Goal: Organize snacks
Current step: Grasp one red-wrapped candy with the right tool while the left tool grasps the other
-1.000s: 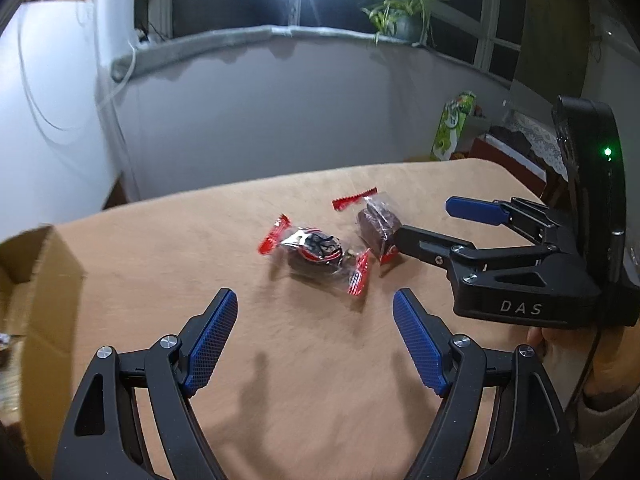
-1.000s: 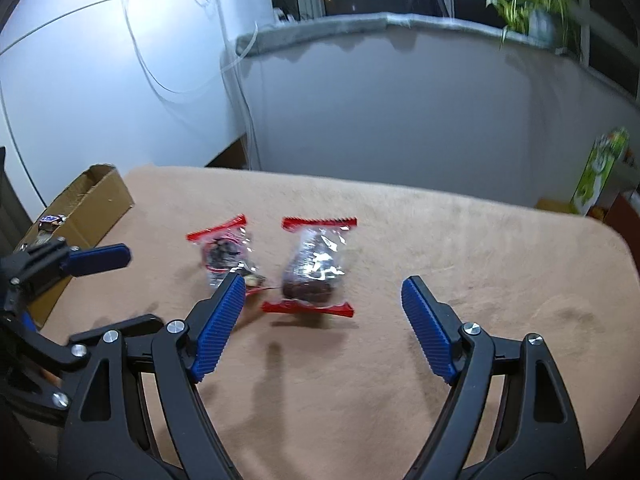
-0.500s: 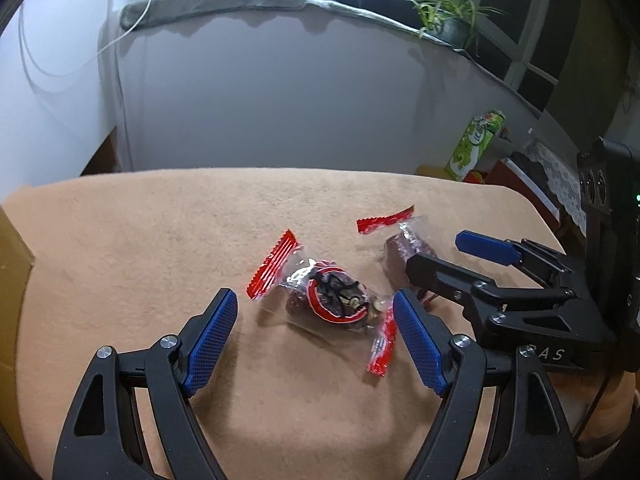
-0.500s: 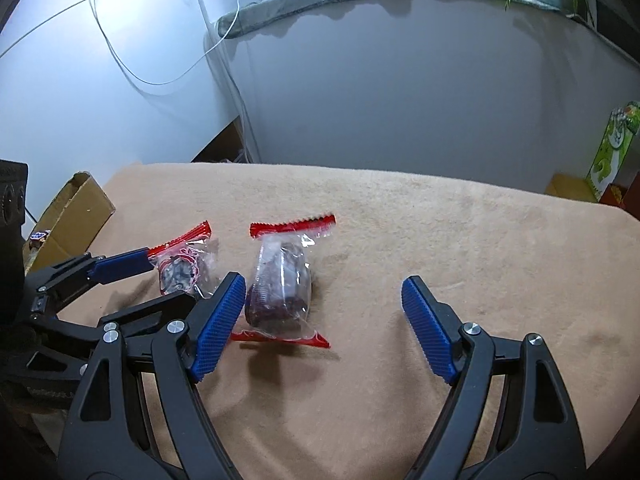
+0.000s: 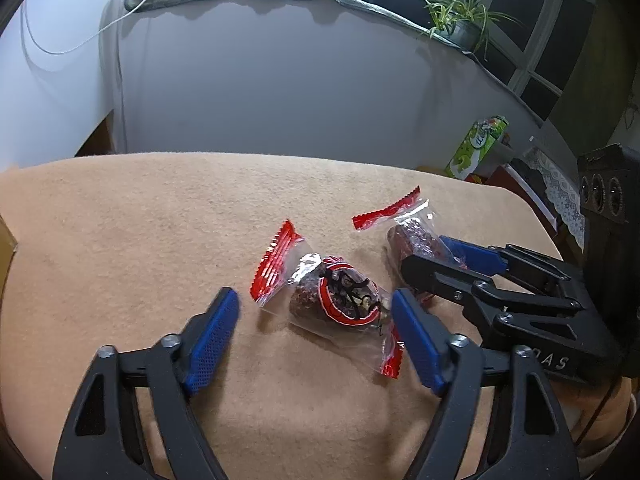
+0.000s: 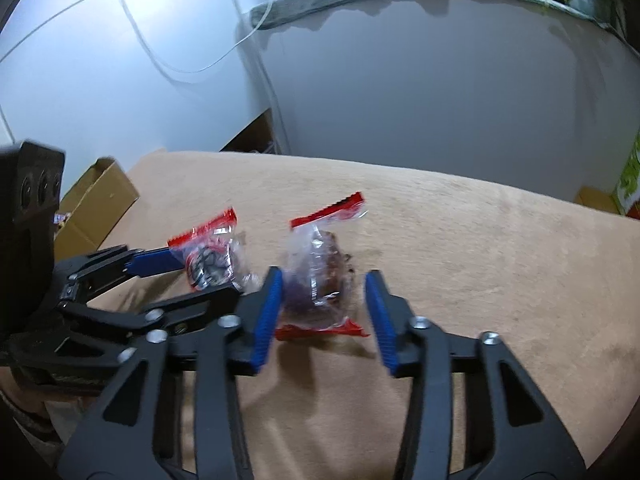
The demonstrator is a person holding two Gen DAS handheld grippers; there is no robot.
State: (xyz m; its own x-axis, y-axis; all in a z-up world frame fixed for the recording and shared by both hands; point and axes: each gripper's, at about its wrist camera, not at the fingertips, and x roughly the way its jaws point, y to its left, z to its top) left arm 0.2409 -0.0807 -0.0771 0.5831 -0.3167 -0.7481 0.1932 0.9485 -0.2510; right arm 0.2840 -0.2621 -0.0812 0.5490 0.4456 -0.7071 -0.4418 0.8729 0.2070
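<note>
Two clear snack packets with red crimped ends lie on the tan tablecloth (image 5: 140, 216). The left packet (image 5: 336, 300), with a red-ringed label, lies between the pads of my open left gripper (image 5: 316, 332); it also shows in the right wrist view (image 6: 210, 258). The right packet (image 6: 320, 280), holding a dark brown snack, sits between the blue pads of my right gripper (image 6: 324, 312), whose jaws have narrowed around it but stand apart, with a gap on the right side. In the left wrist view that packet (image 5: 412, 236) is partly hidden by the right gripper (image 5: 440, 260).
An open cardboard box (image 6: 96, 208) with a wrapped snack inside stands at the table's left edge. A green carton (image 5: 476, 144) and a potted plant (image 5: 460, 24) stand beyond the far right. A white wall runs behind the table.
Both grippers have moved forward and down onto the packets. The right gripper's jaws have narrowed around the right packet. The left gripper stays wide open, now straddling the left packet.
</note>
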